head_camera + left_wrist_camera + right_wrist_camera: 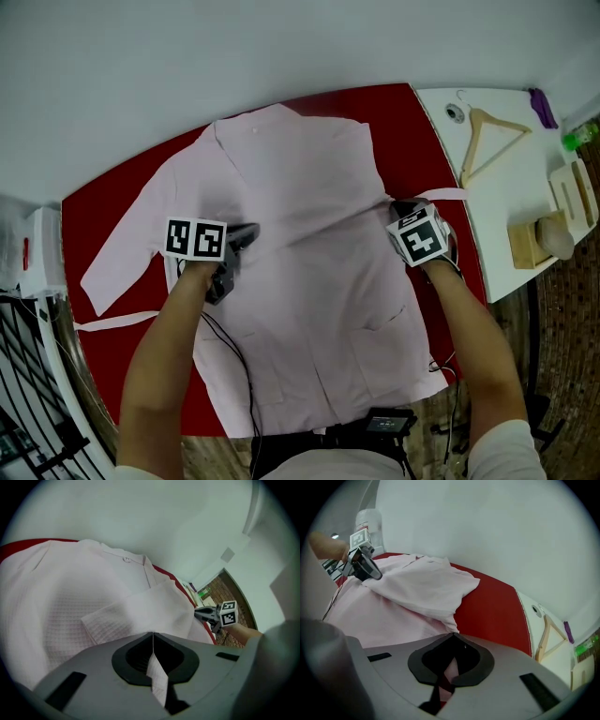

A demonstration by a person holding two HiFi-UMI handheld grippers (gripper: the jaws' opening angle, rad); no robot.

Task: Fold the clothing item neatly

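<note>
Red counter (pixel 394 117) carries the pink shirt (pixel 309 300): spread flat, collar at the far side, left sleeve out to the left, and a folded-over layer across the far half. A white counter (pixel 511 202) sits against it at the right, with a wooden hanger (pixel 487 141) on top. Left hand-held gripper (pixel 242 236) has its jaws clamped on a fold of shirt fabric, left of the shirt's middle. Right hand-held gripper (pixel 401 211) is clamped on the shirt's right edge. Both point down at the cloth.
</note>
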